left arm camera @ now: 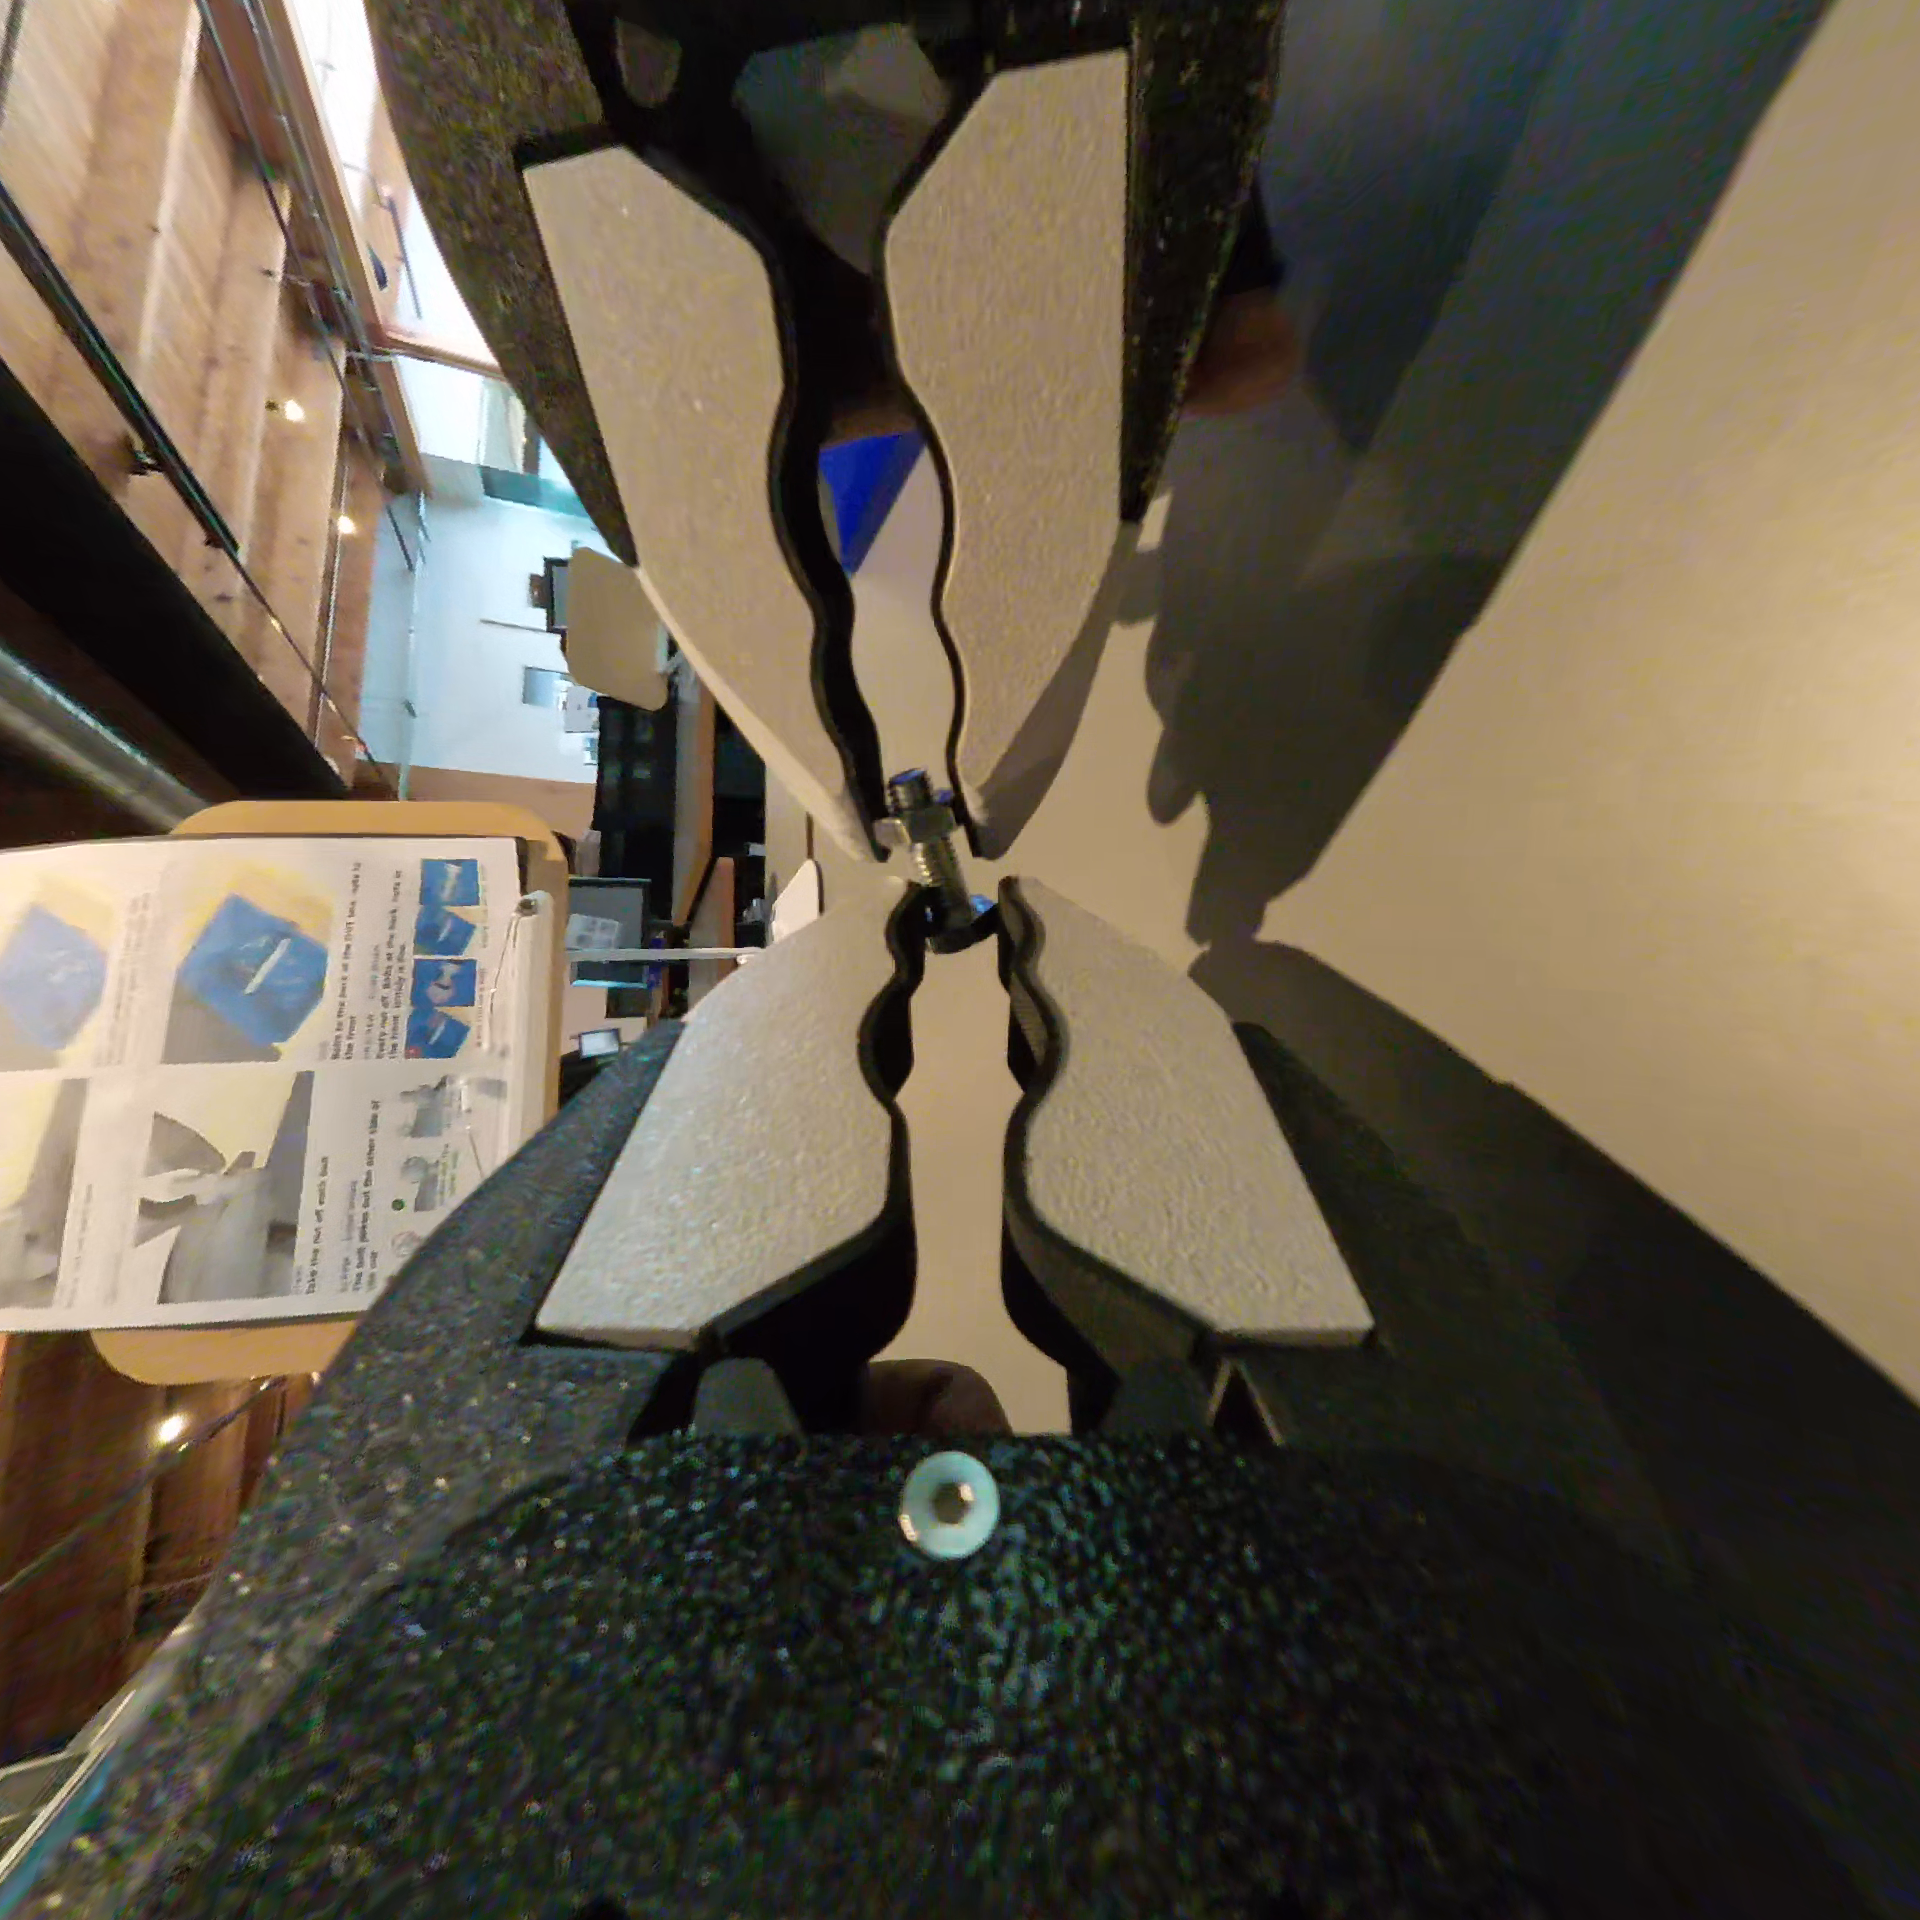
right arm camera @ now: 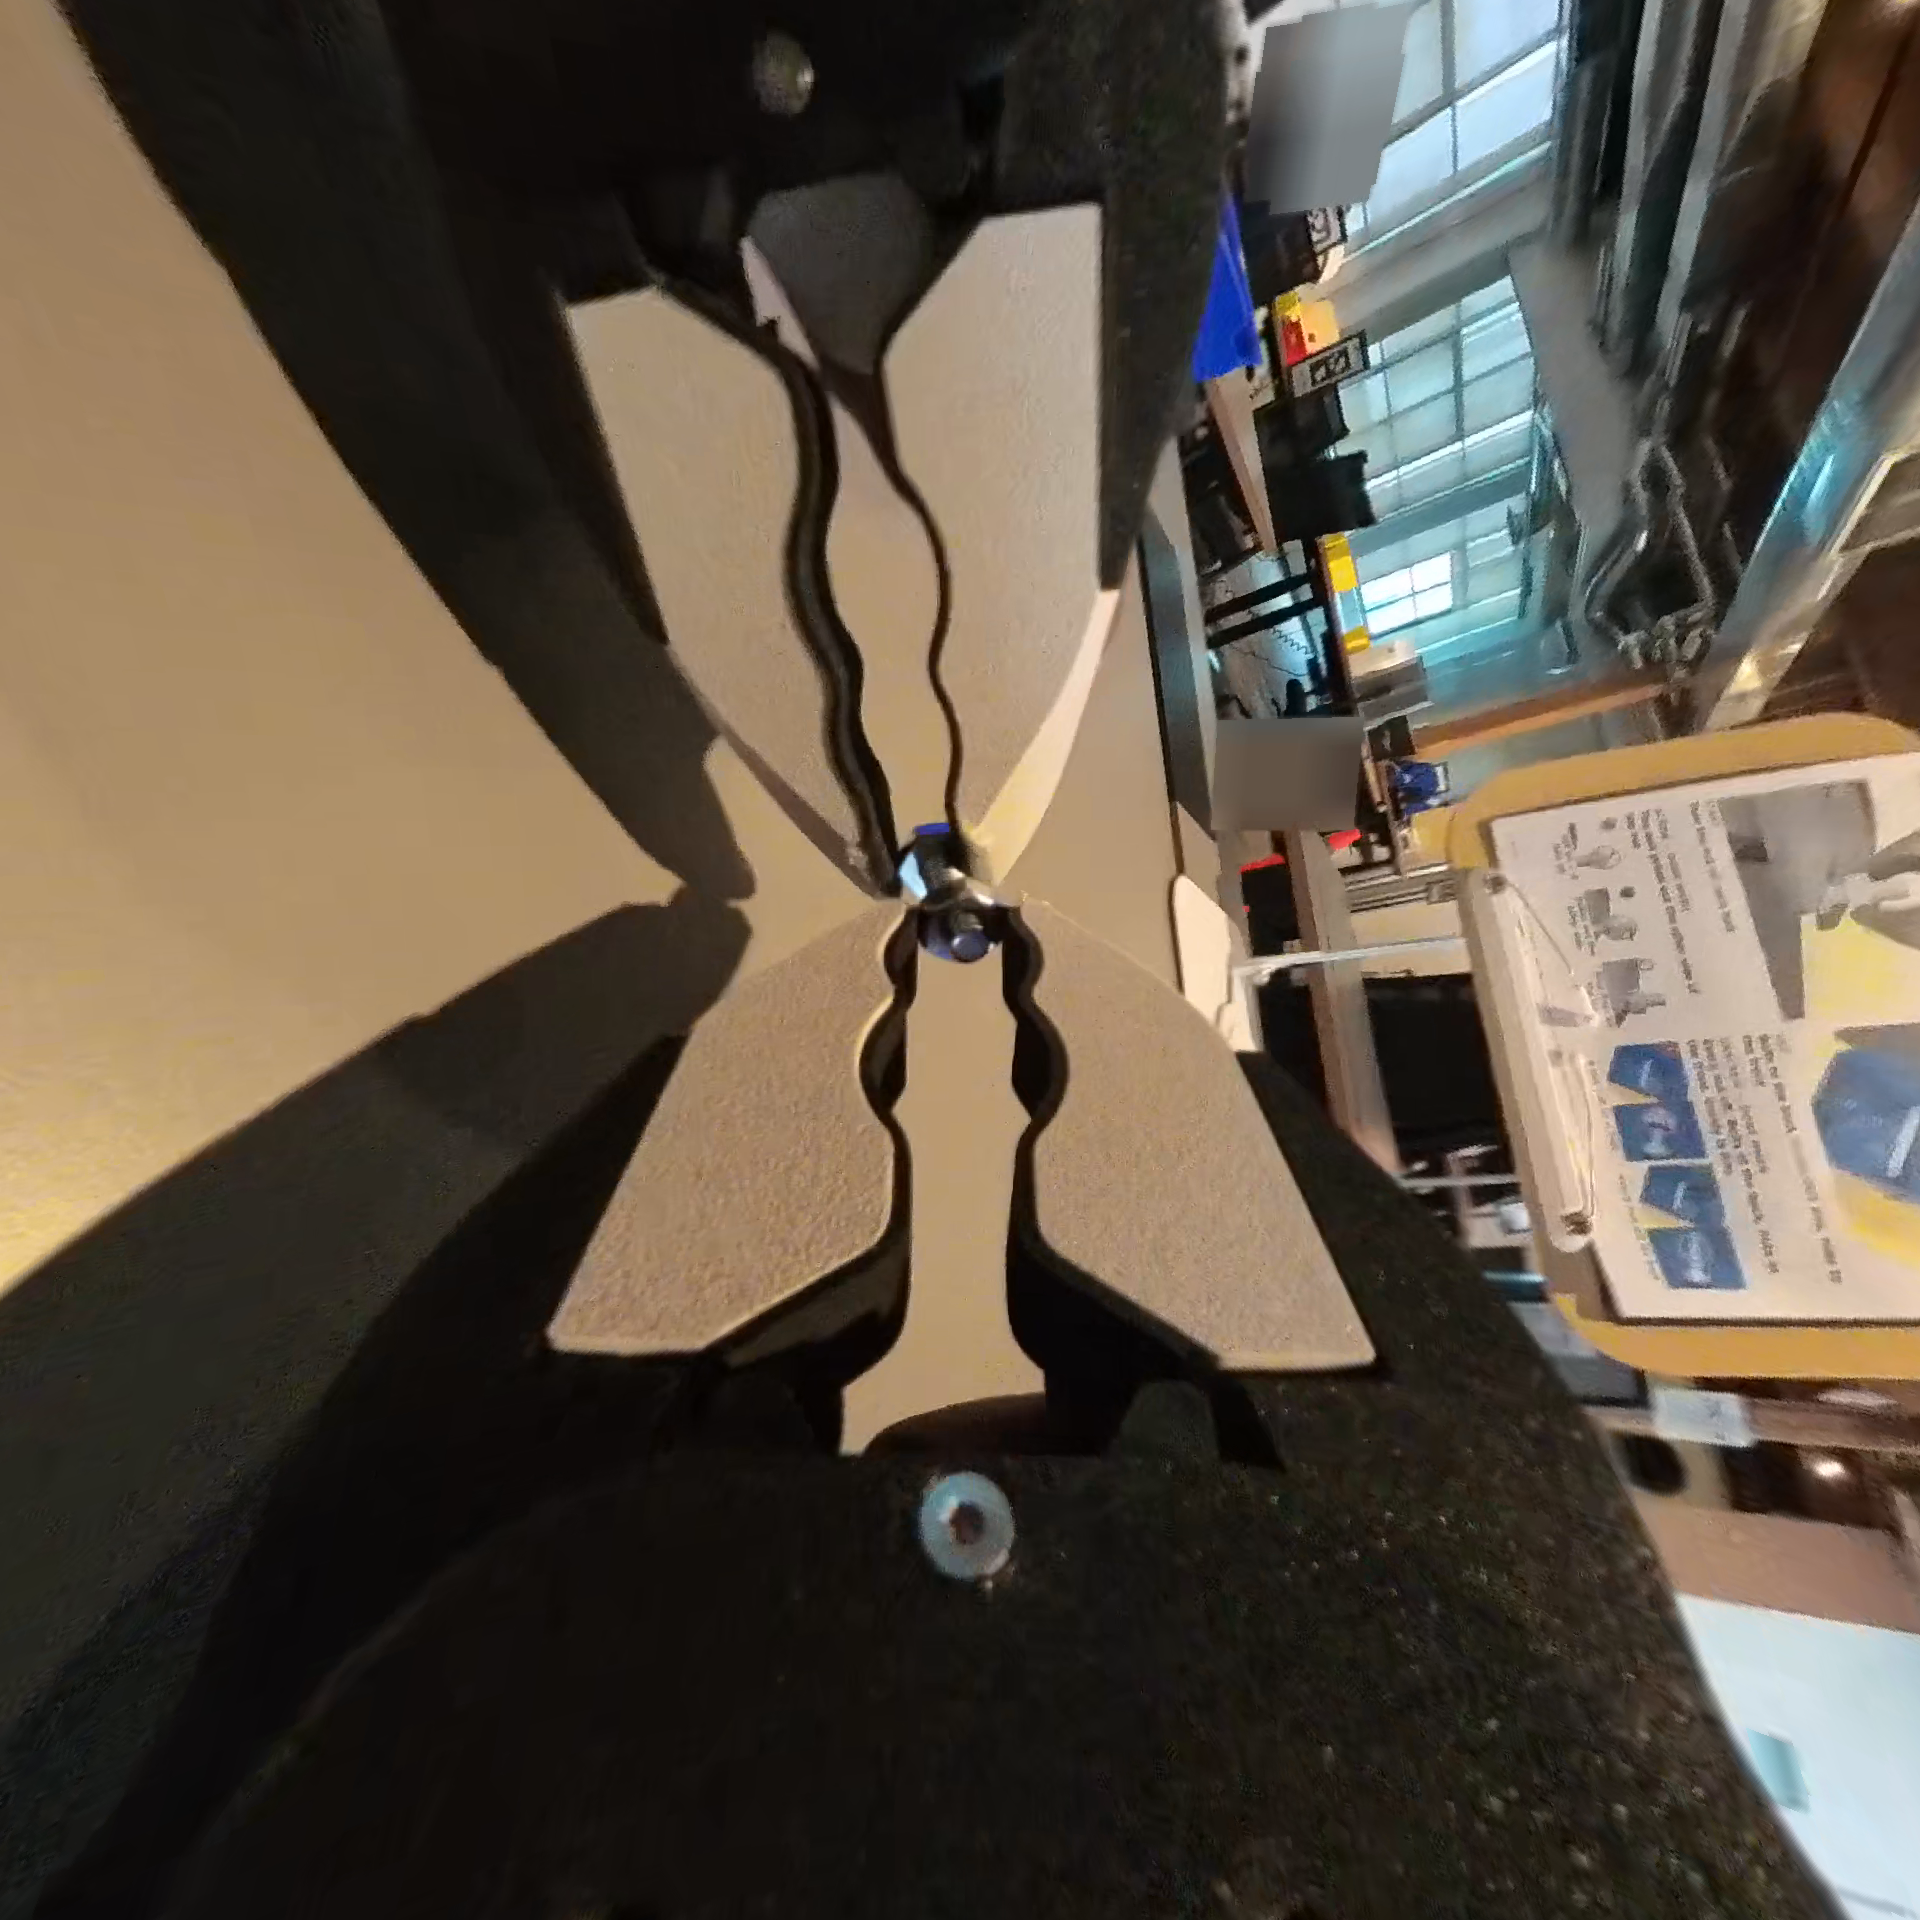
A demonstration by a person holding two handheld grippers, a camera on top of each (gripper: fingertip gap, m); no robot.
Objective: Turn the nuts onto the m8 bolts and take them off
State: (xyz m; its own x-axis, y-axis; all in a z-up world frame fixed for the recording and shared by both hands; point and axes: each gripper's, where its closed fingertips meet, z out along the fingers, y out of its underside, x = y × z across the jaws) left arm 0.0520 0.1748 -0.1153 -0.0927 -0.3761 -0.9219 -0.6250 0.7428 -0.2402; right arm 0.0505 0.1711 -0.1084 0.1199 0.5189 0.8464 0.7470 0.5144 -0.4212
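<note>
A silver M8 bolt (left arm camera: 940, 878) is held in the air between my two grippers, which face each other tip to tip. My left gripper (left arm camera: 951, 920) is shut on the bolt's head end. My right gripper (left arm camera: 920, 826) comes in from the top of the left wrist view and is shut on the hex nut (left arm camera: 906, 831), which sits on the thread. In the right wrist view my right gripper (right arm camera: 956, 920) grips the nut (right arm camera: 961, 896), and the bolt's tip (right arm camera: 963, 943) pokes through towards the camera. The left gripper (right arm camera: 925, 847) holds the hex head (right arm camera: 920, 868) from above.
The beige tabletop (left arm camera: 1558, 727) lies behind the grippers and also shows in the right wrist view (right arm camera: 260, 520). A printed picture sheet on a wooden board (left arm camera: 260, 1070) stands to the side; it also shows in the right wrist view (right arm camera: 1704, 1049). A blue object (left arm camera: 862, 499) lies on the table beyond. My two grippers' fingertips are within a few centimetres of each other.
</note>
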